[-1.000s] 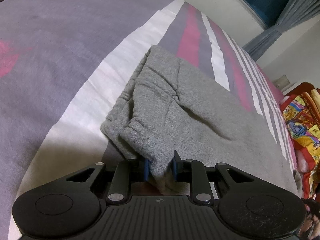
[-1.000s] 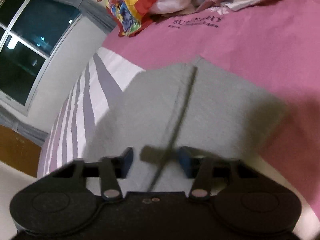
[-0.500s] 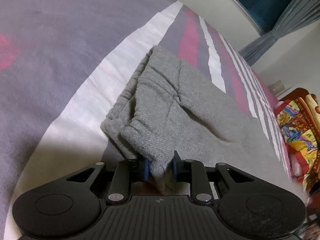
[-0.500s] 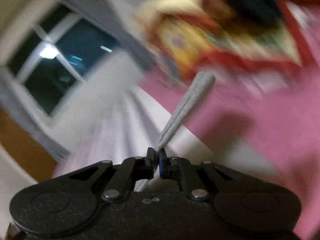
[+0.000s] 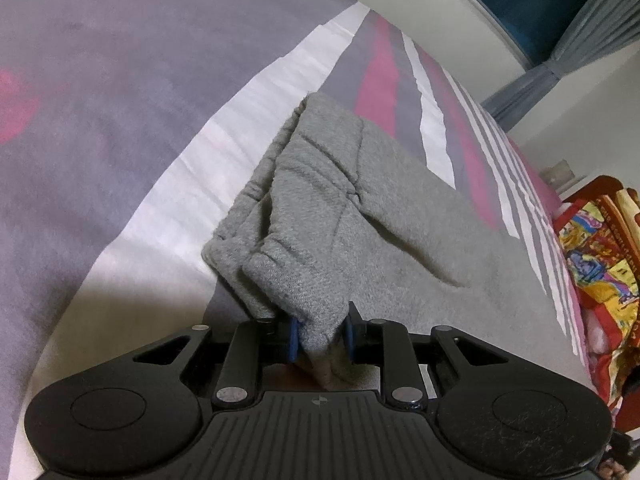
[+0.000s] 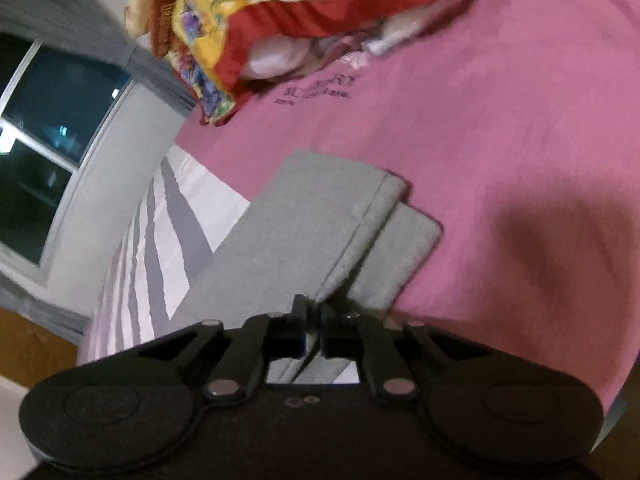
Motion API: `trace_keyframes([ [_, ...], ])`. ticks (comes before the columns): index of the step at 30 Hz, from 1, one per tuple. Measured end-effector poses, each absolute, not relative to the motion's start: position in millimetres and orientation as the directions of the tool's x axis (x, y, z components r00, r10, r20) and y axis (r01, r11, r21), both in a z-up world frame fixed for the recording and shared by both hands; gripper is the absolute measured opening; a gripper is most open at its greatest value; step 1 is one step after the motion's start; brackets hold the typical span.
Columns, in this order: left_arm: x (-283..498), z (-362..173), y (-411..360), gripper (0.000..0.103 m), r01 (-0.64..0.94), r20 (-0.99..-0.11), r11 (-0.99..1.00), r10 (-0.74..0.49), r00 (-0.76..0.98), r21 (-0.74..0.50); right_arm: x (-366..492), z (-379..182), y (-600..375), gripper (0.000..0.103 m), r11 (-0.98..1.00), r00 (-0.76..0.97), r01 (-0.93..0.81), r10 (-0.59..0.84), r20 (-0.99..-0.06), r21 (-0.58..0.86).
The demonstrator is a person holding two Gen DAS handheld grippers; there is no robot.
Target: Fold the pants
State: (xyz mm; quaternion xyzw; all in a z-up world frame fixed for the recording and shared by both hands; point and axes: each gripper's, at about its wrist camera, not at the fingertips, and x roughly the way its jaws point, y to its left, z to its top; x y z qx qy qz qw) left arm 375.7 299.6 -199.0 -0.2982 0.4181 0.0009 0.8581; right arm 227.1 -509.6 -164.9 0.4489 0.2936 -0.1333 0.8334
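Lifted since before, grey pants (image 6: 320,220) lie doubled, leg ends staggered, both jaws clamping their fabric.

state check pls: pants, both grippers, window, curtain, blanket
pants: folded lengthwise, waistband bunched, lying on the bed
left gripper: shut on the pants at the waistband
right gripper: shut on the pants along a leg edge
pant legs: one over the other, hems offset
window: closed, dark outside
curtain: drawn aside
blanket: crumpled in a heap
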Motion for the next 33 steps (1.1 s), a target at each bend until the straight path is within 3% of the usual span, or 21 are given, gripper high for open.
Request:
trace_keyframes([
  [5,373,-187,301,0.021,-0.225,-0.704,0.835,-0.244,0.667,-0.503,203,-141,-503,0.004,0.588,0.830,0.439,0.023,-0.557,0.679],
  [9,374,-186,307,0.020,-0.233,-0.698,0.816,-0.261,0.667,-0.529,219,-175,-508,0.004,0.573,0.746,0.533,0.030,-0.666,0.623],
  [15,367,-163,326,0.019,-0.209,-0.594,0.739,-0.305,0.744,-0.641,216,-146,-508,0.004,0.594,0.819,0.457,0.010,-0.573,0.662],
  [18,375,-163,319,0.019,-0.210,-0.644,0.785,-0.289,0.708,-0.583,222,-145,-506,0.004,0.638,0.810,0.451,0.001,-0.586,0.624],
  [20,378,-178,317,0.019,-0.252,-0.701,0.804,-0.261,0.664,-0.538,235,-172,-510,0.003,0.634,0.728,0.531,-0.002,-0.685,0.562],
  [27,366,-164,331,0.019,-0.214,-0.584,0.744,-0.278,0.762,-0.633,213,-157,-509,0.004,0.614,0.820,0.462,-0.022,-0.572,0.640],
  [29,370,-167,336,0.019,-0.229,-0.593,0.742,-0.270,0.758,-0.630,217,-159,-508,0.004,0.643,0.802,0.475,-0.036,-0.596,0.601],
  [31,381,-182,333,0.019,-0.277,-0.664,0.766,-0.248,0.705,-0.580,230,-178,-511,0.004,0.649,0.740,0.520,-0.017,-0.672,0.556],
  [33,382,-187,330,0.019,-0.279,-0.678,0.779,-0.240,0.695,-0.562,230,-184,-511,0.002,0.647,0.740,0.519,-0.014,-0.672,0.558],
])
